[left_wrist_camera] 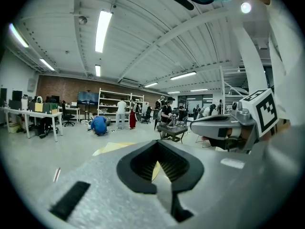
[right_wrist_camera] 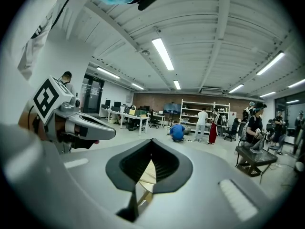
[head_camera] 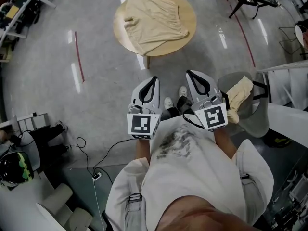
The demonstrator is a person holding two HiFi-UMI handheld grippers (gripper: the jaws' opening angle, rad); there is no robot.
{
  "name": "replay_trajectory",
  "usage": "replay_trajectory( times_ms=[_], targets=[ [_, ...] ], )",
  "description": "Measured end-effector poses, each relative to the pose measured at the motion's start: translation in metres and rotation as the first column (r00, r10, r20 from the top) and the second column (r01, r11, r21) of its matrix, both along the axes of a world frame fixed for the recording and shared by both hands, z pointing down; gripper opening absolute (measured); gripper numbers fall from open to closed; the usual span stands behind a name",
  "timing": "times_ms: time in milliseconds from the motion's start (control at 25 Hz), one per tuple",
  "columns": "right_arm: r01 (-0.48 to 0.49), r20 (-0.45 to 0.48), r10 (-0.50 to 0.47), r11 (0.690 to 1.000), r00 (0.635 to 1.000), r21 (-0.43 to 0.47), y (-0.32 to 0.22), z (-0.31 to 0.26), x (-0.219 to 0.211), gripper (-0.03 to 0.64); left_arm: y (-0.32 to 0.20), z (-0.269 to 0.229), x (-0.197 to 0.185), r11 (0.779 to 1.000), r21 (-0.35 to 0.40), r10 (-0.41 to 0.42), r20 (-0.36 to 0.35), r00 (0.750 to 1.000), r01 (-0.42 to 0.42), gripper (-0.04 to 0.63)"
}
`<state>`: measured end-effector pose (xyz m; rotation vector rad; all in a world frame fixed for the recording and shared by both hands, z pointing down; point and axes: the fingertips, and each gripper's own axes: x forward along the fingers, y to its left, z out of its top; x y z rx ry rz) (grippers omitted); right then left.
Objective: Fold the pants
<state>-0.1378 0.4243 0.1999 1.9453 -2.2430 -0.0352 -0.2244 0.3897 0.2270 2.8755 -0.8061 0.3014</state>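
1. The round worktop (head_camera: 188, 20) stands far ahead on the grey floor, well apart from the person.
2. The pants (head_camera: 153, 23), beige, lie on the worktop in a broad, wrinkled, roughly square heap. The left edge is rumpled, and nothing shows a neat finished fold. Whether any fold has been made cannot be told from here.
3. A grey chair (head_camera: 257, 121) at the near right carries another beige cloth (head_camera: 239, 96), just beside the right gripper.
4. The left gripper (head_camera: 154, 79) and right gripper (head_camera: 189, 73) are held side by side, close to the person's body, pointing toward the worktop. Each has its fingers pressed together on nothing.
5. My judgement: the folding looks not under way. What is left is to approach, grasp the pants and fold them.
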Motion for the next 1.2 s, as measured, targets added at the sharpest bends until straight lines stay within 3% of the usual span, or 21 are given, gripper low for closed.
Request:
replay_trajectory(
  times_ms=[560,1200],
  targets=[
    [0.098,-0.007,-0.098,0.995,0.995,-0.011,-0.076,0.011,0.032,0.009,-0.069,0.003,0.030,0.997,0.008,-0.079,0.014,0.997,0.079,0.006],
    [0.239,-0.014,-0.240,0.969,0.971,-0.066,-0.154,0.029,0.103,0.009,-0.143,0.013,0.090,0.980,0.022,-0.197,0.057,0.979,0.196,0.006]
  ],
)
